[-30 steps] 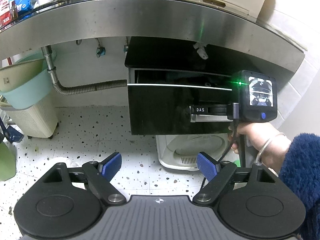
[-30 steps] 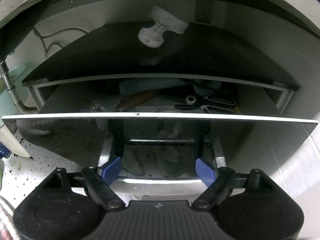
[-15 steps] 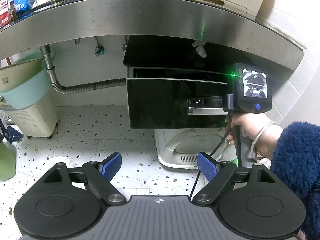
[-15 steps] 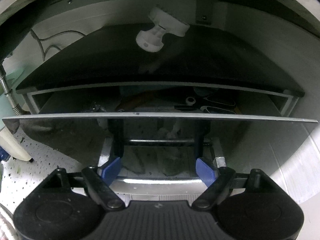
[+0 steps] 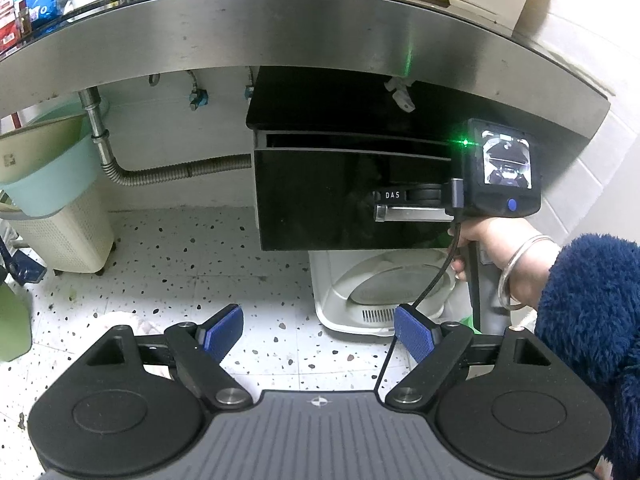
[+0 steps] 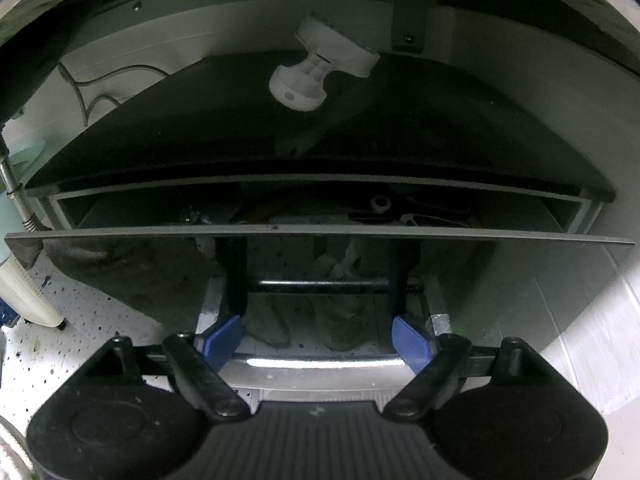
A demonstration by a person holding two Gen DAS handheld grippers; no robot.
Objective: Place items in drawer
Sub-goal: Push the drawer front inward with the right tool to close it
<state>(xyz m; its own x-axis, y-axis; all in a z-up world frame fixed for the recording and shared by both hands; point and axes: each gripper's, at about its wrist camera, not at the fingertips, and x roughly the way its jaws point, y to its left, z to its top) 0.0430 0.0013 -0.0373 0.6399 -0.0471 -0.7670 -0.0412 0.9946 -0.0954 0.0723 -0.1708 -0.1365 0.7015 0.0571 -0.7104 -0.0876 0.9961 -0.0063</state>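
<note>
Right gripper [image 6: 318, 342] spread wide against drawer [image 6: 320, 276] handle [image 6: 320, 362] lower centre, probably nudging it shut; left gripper [image 5: 318, 336] spread, empty.

Your left wrist view is bright and sharp, just heavy fisheye bending the steel counter edge [image 5: 280, 36], plus a green LED flare on it. Right wrist view is way dimmer: the drawer [image 6: 320, 264] sits in shadow, its glossy front mirroring stuff, corners vignetted black.
</note>
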